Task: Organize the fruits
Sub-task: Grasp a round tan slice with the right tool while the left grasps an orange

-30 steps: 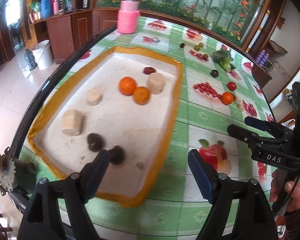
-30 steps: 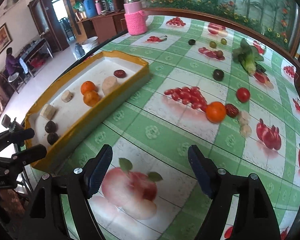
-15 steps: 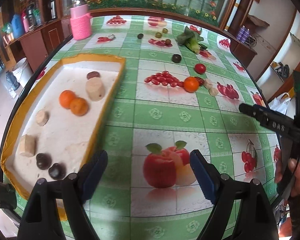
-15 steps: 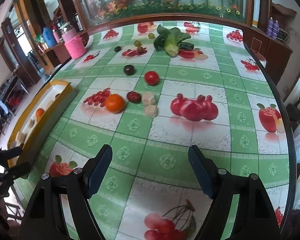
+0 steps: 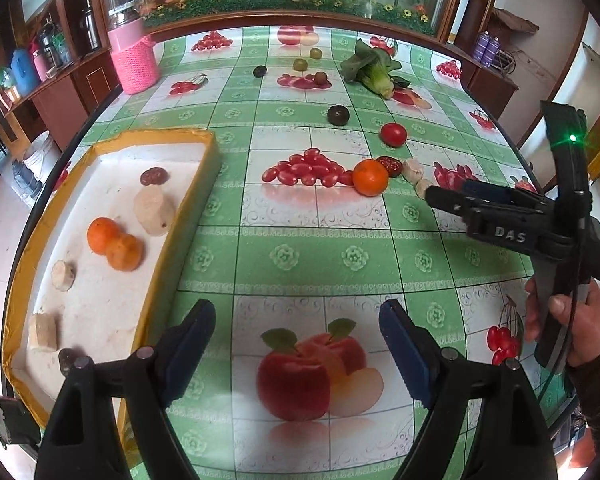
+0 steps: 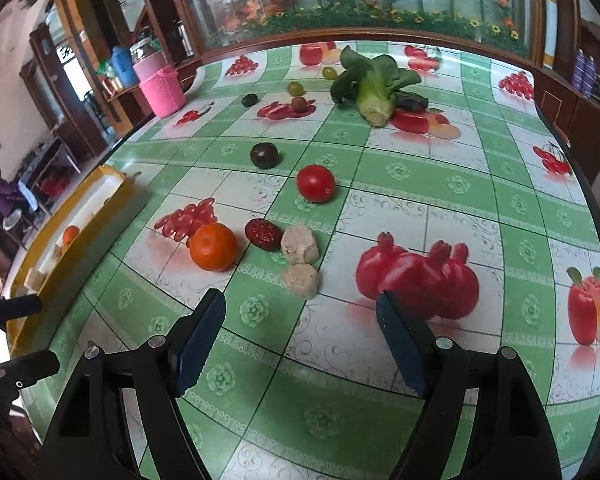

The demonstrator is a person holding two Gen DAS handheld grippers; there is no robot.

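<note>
A yellow-rimmed white tray (image 5: pixel 208 168) on the table's left holds two oranges (image 5: pixel 115 242), pale chunks and dark fruits. On the green fruit-print cloth lie an orange (image 6: pixel 213 246), a red date (image 6: pixel 263 234), two pale chunks (image 6: pixel 299 245), a tomato (image 6: pixel 315 183) and a dark plum (image 6: pixel 264 155). My left gripper (image 5: pixel 298 346) is open and empty over the cloth, right of the tray. My right gripper (image 6: pixel 302 330) is open and empty just short of the pale chunks; it also shows in the left wrist view (image 5: pixel 452 196), close to the orange (image 5: pixel 370 177).
A bok choy (image 6: pixel 374 84), small grapes (image 6: pixel 296 89) and a dark fruit (image 6: pixel 249 100) lie at the far side. A pink knitted jar (image 5: pixel 134 60) stands at the far left corner. The table edge curves along the right (image 6: pixel 596 216).
Both grippers have swung right, away from the tray. The right gripper has come close to the orange, date and pale chunks. Both stay open and empty.
</note>
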